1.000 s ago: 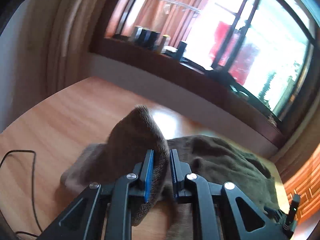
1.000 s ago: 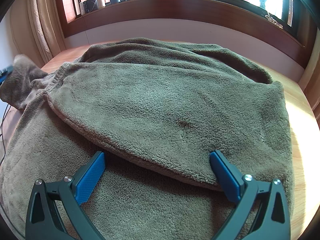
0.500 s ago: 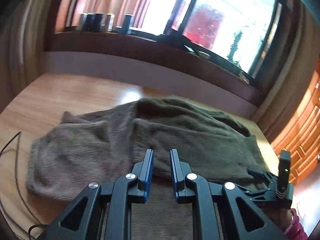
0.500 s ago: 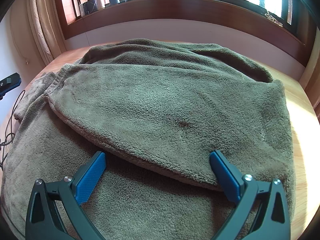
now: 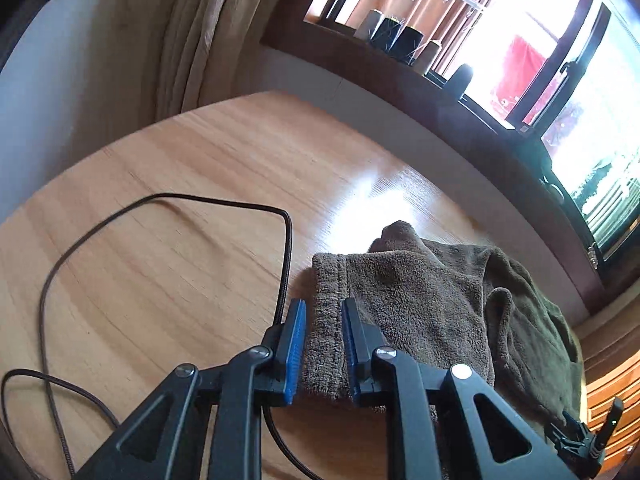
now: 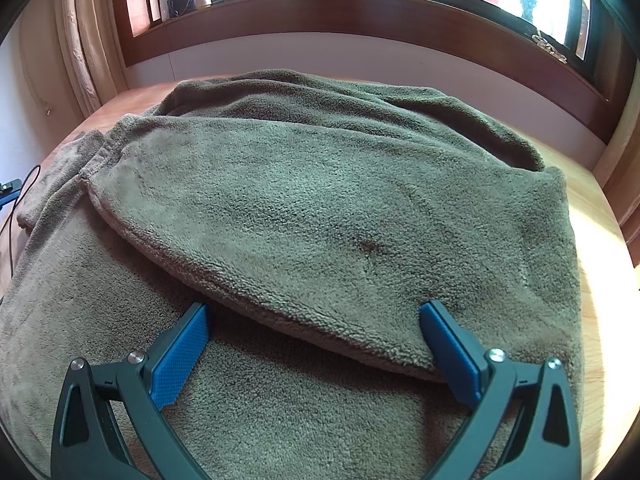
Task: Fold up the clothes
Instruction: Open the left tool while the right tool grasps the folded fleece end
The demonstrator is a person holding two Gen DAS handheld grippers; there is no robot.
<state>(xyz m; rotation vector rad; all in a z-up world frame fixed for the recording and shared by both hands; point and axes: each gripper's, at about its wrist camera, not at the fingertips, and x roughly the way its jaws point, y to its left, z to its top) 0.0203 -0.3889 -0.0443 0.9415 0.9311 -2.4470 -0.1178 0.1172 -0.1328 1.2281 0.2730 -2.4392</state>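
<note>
Left gripper (image 5: 323, 350) pinched the fleece garment's (image 6: 320, 208) hemmed edge; right gripper (image 6: 314, 350) jaws were spread. Advised pulling that edge taut and level.

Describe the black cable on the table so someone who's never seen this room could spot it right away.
Start at the wooden table under the window. Left of the brown fleece garment, a thin black cable loops over bare wood and runs under the left tool. It is the only thin dark line there.

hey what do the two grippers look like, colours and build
Both match: the left gripper and right gripper have black plastic frames with triangular cut-outs, silver round screw heads at the joints, and flat blue textured pads lining the jaws.
</note>
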